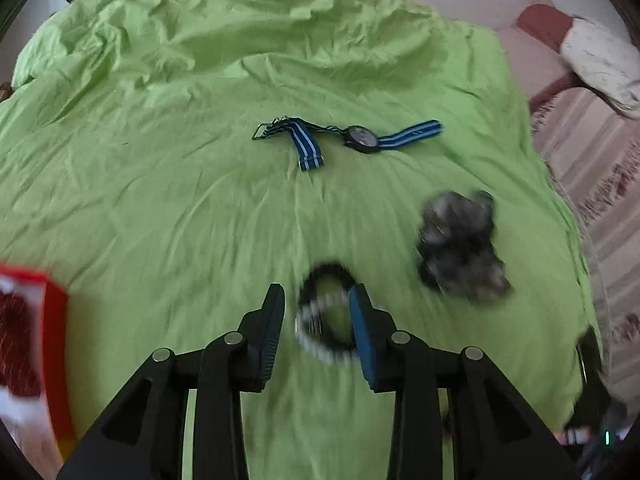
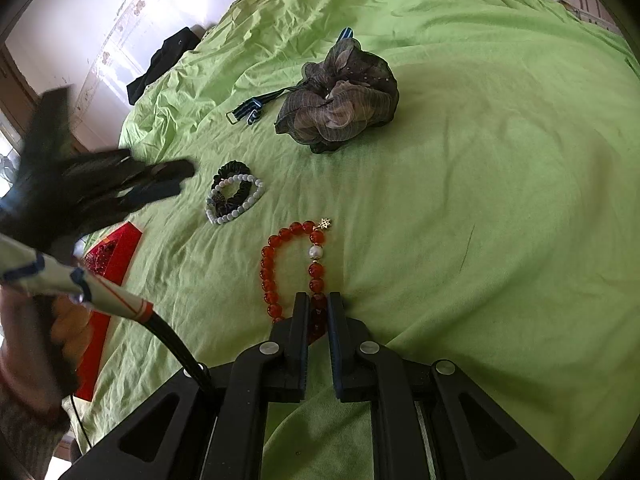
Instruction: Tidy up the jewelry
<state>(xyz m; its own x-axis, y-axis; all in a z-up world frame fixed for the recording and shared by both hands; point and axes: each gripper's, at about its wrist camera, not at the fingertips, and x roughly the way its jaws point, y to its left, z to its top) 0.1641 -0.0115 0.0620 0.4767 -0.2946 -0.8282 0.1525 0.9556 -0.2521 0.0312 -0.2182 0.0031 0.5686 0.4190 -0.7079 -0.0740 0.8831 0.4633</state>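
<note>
Red bead bracelet sits clamped in right claw; left claw apart.

Left tongs parted and angled downward, right tongs nearly closed, also angled downward

Right gripper: clamped on red bead bracelet
White bead bracelet: around black scrunchie
Left gripper: blurred, beside them
Surface: green sheet
</note>
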